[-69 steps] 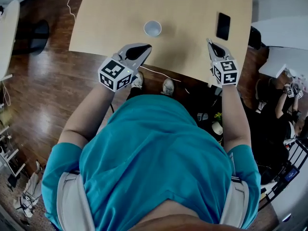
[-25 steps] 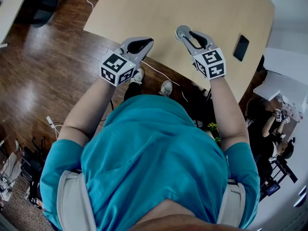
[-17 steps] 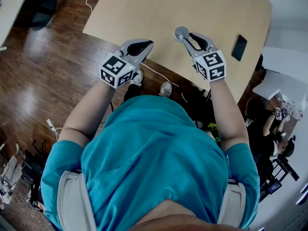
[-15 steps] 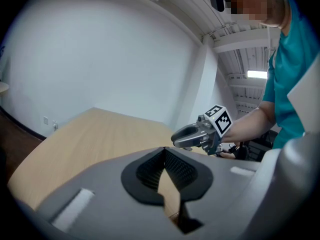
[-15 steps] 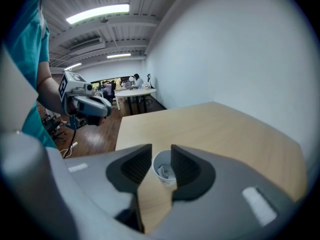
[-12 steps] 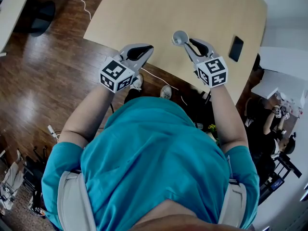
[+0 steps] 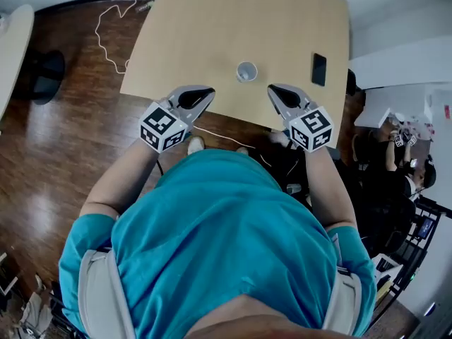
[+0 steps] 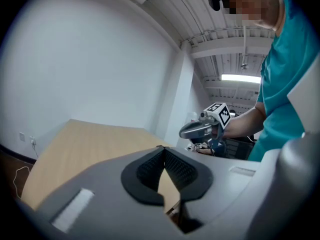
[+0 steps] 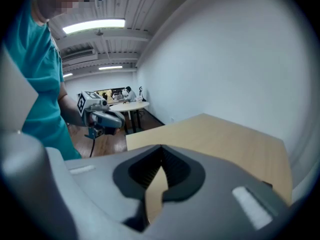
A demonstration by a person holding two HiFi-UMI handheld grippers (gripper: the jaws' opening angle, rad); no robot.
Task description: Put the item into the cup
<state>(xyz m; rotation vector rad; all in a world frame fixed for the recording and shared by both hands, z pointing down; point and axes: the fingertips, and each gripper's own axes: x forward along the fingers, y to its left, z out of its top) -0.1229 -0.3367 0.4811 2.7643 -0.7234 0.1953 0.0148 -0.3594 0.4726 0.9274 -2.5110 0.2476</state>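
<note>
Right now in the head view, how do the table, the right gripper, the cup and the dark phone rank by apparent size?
1. table
2. right gripper, though it is nearer the camera, which enlarges it
3. cup and dark phone: too alike to rank

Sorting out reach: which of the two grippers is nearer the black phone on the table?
The right gripper, on the phone's side of the cup; the left gripper is across the cup, farther away.

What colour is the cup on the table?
White; the cup shows best in the head view.
</note>
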